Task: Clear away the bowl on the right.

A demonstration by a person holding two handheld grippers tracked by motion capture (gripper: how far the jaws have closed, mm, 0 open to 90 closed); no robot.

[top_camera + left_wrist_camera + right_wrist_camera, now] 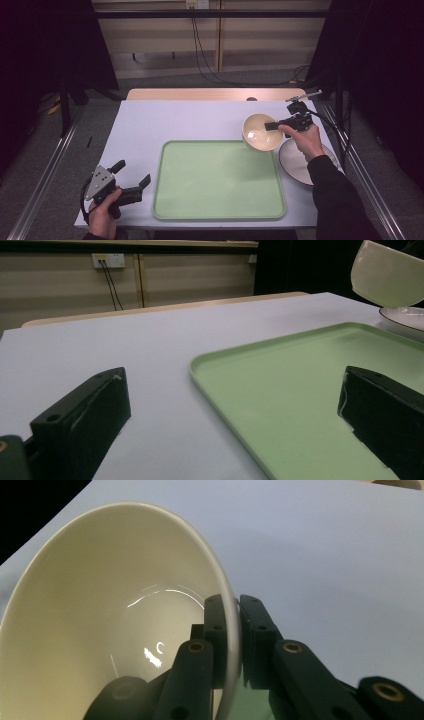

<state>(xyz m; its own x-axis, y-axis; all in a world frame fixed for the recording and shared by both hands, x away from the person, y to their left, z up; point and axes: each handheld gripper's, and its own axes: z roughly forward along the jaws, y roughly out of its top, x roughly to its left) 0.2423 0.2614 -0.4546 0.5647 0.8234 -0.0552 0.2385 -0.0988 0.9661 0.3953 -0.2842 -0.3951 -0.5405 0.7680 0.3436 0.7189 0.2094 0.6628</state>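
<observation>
Bowl (261, 132): cream, glossy, round, no long axis. Held tilted in air, mouth facing toward 7 o'clock, over tray's (218, 210) 1 o'clock corner, beside plate (296, 161). Right gripper (272, 125) clamped on bowl rim, one jaw inside, one outside. Left gripper (131, 173) spread wide, empty, at tray's 8 o'clock.

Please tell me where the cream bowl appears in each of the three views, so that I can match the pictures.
High view: the bowl is right of centre, at the green tray's far right corner.
Left gripper view: top right corner, tilted, above the tray.
Right gripper view: left half, rim pinched by the right claw.
Shared landmark: the tray.
</observation>
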